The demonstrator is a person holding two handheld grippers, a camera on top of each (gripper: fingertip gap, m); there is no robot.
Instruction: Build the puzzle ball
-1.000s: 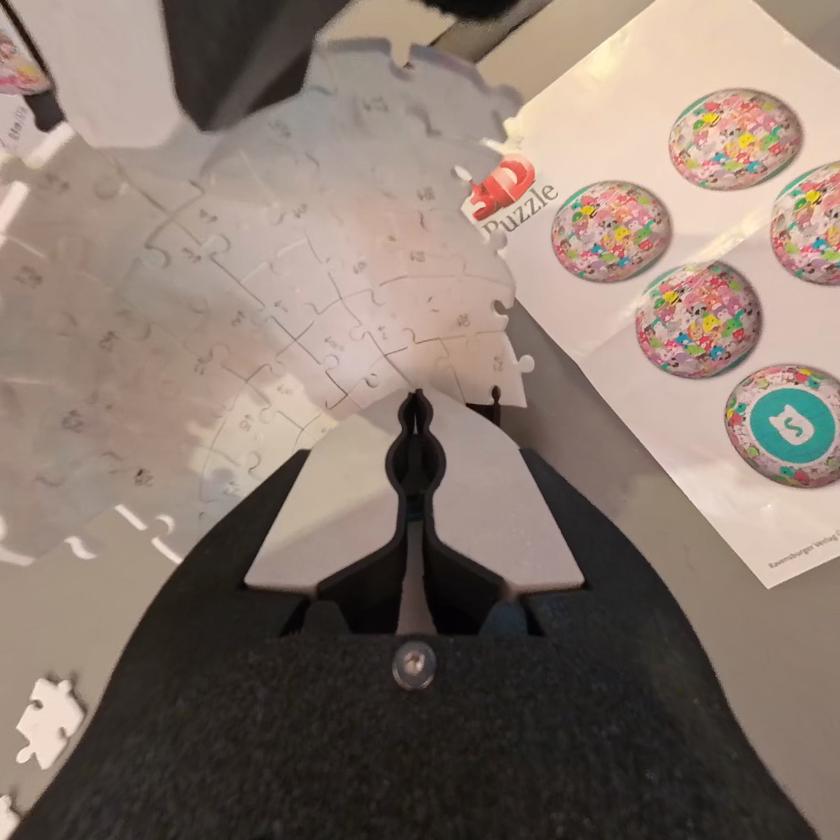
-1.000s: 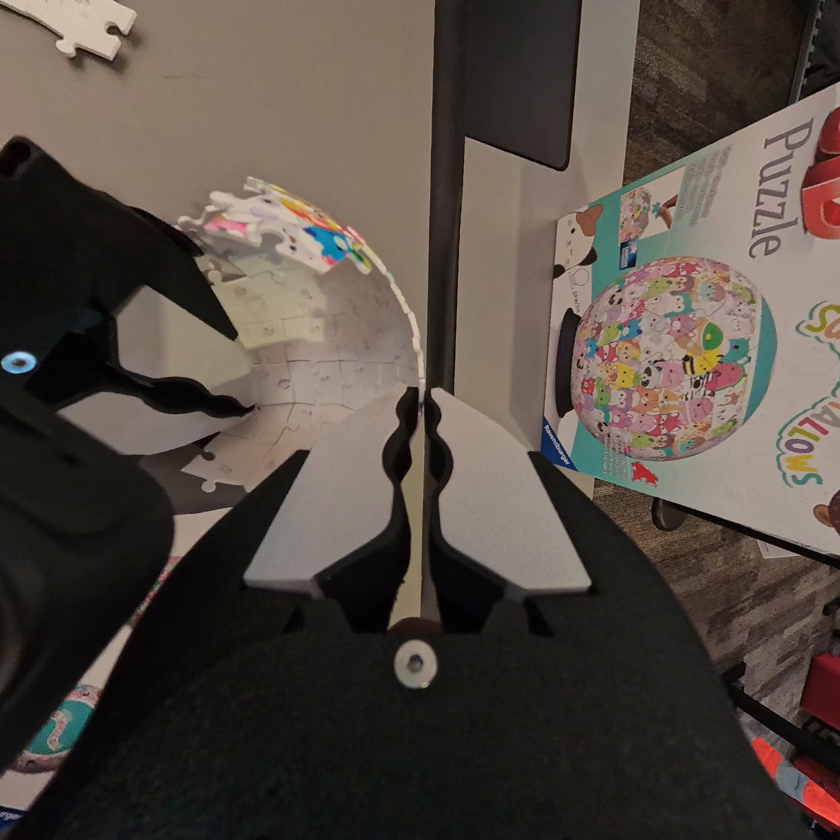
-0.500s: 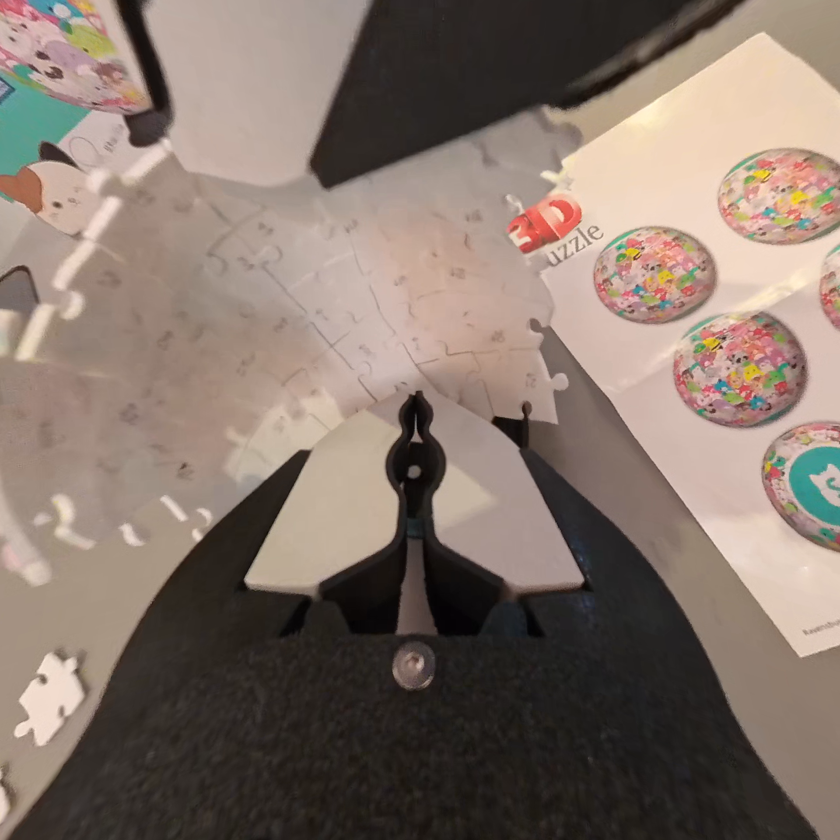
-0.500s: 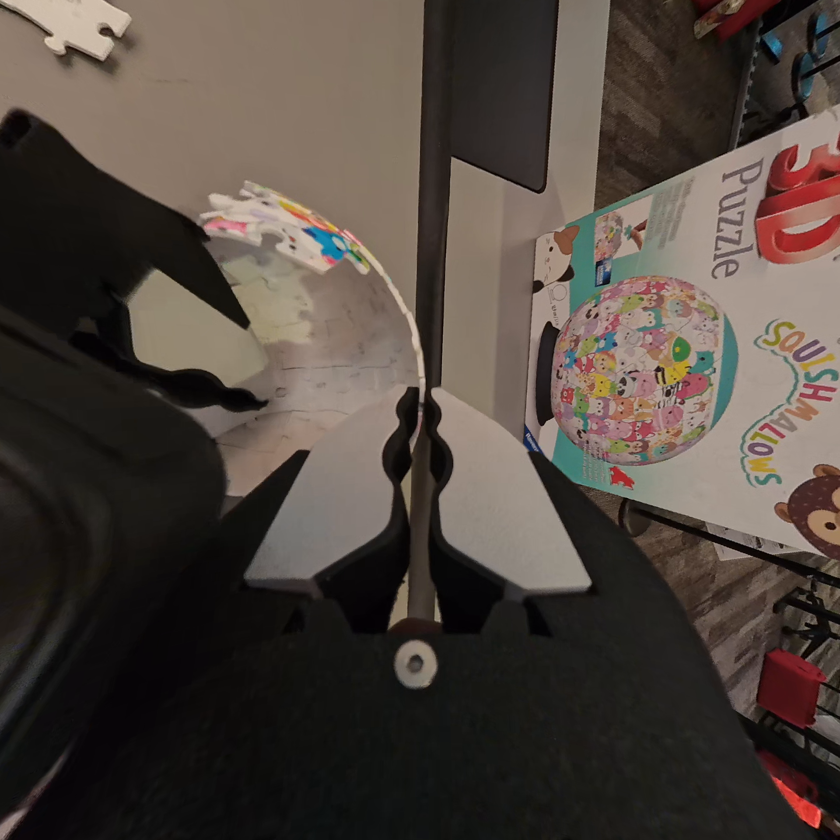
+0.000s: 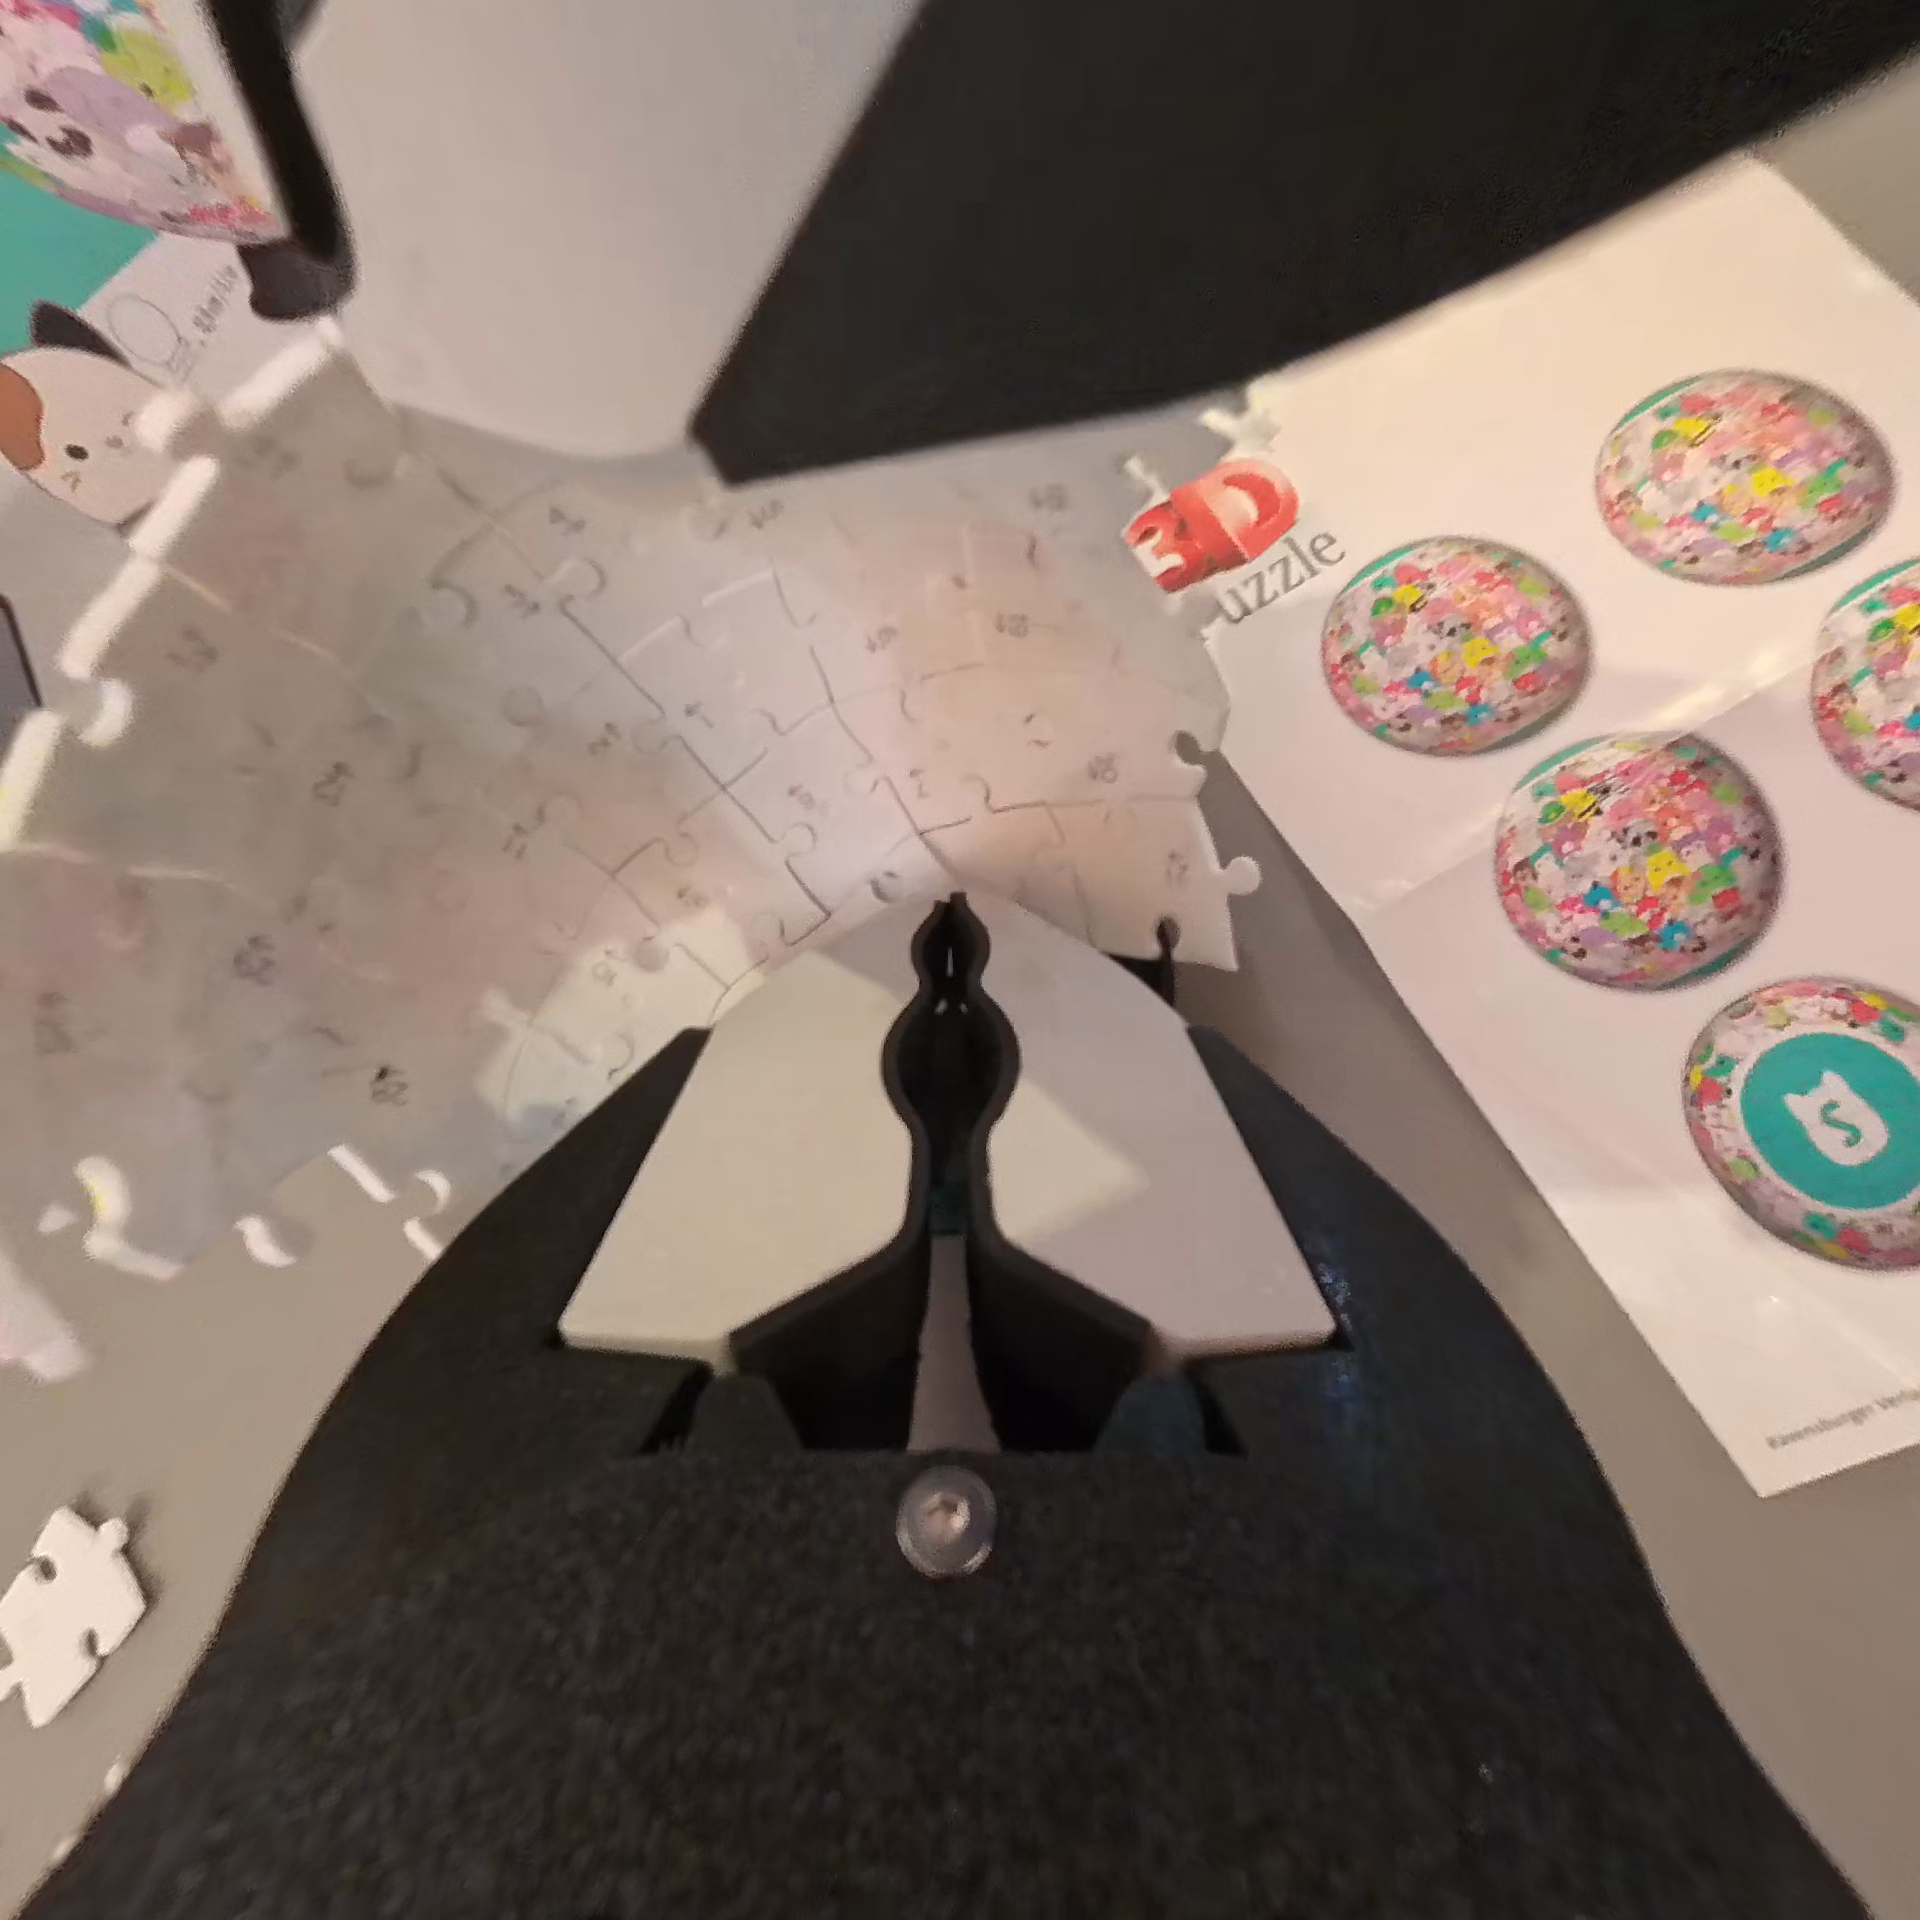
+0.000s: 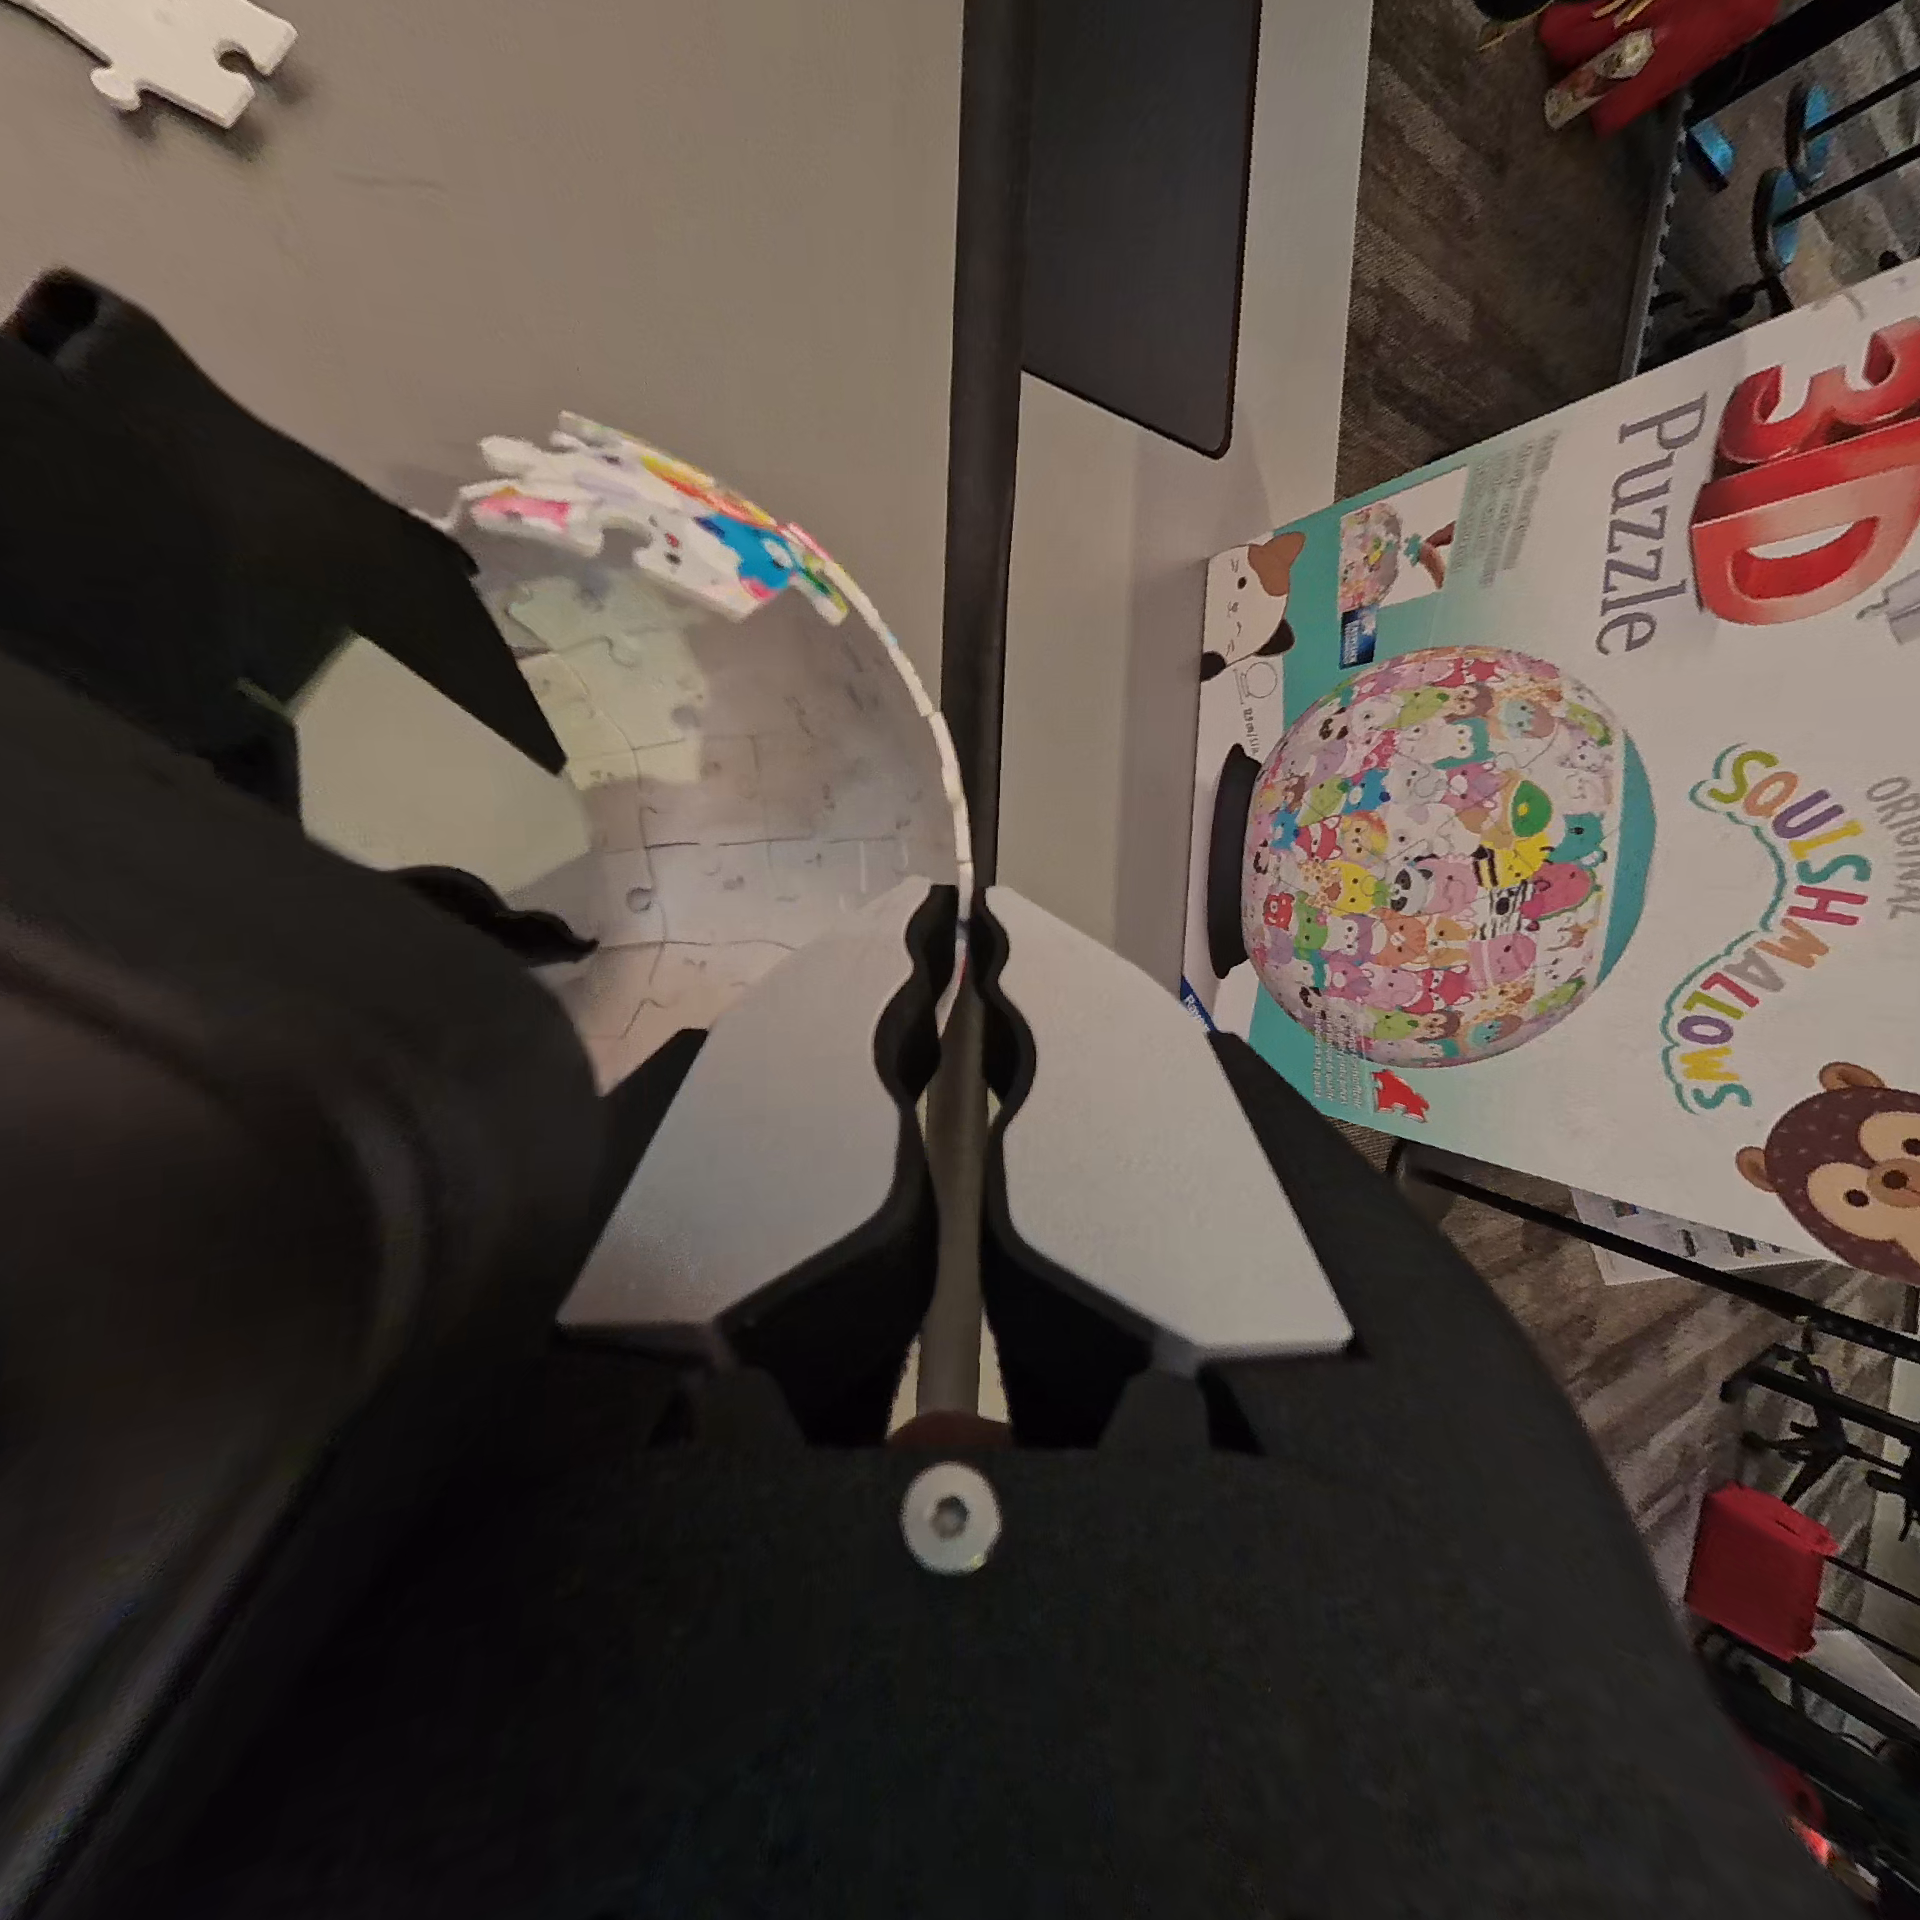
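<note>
puzzle ball shell (image 5: 790,748), clamped by left claw (image 5: 951,914) and right claw (image 6: 968,920), has swung toward the box (image 6: 1558,831), likely being repositioned.

The half-built puzzle ball (image 5: 790,748) is a curved shell of joined pieces, white and numbered inside, colourful outside (image 6: 717,540), pinched at its rim by both sets of fingers.

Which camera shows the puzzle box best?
The right wrist view: the puzzle box shows most of its printed front, lying past the grey table edge. The left wrist view catches only a blurred corner at top left.
</note>
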